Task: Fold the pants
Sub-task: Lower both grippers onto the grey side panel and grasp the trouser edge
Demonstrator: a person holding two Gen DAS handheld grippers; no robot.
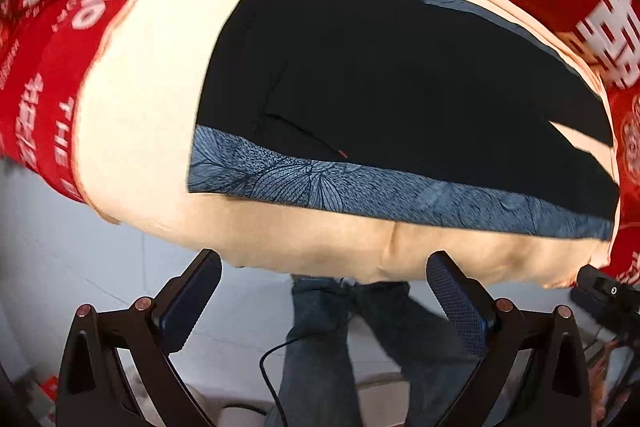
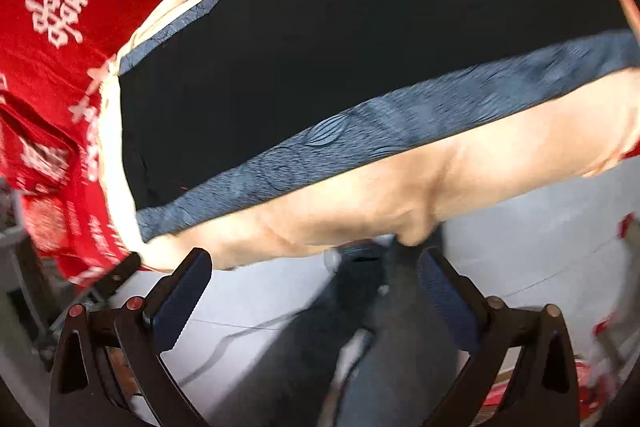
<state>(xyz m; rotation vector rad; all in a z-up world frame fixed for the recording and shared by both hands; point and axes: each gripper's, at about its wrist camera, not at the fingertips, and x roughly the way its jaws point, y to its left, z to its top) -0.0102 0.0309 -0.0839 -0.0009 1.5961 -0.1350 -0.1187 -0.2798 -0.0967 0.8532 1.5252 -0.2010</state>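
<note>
Your pants (image 1: 400, 75) lie flat on a peach cloth (image 1: 140, 115), matte black fabric with a blue-grey side stripe (image 1: 400, 193) printed in fine leaf veins; a second stripe runs the far edge. From the left wrist the waist end sits at left, cut square, and the legs part in a narrow V at right where peach shows through. A thin seam line with a red thread end crosses the black just above the near stripe. The peach cloth is soft and lumpy, bulging over the near edge, with one vertical crease below the stripe. Under it lies a glossy red sheet (image 1: 60, 47) with white characters. Your left gripper (image 1: 324, 267) hangs off the near edge, fingers spread wide, holding nothing, blue ribbed pads (image 1: 460, 307) facing in. Your right gripper (image 2: 314, 263) likewise stands wide and empty, just short of the cloth's near bulge; that view is motion-blurred. Below both you see pale floor (image 1: 80, 247), your jeans (image 1: 316, 347) and a black cable (image 1: 276, 359). The near stripe lies apart from both grippers, with bare peach margin between.
</note>
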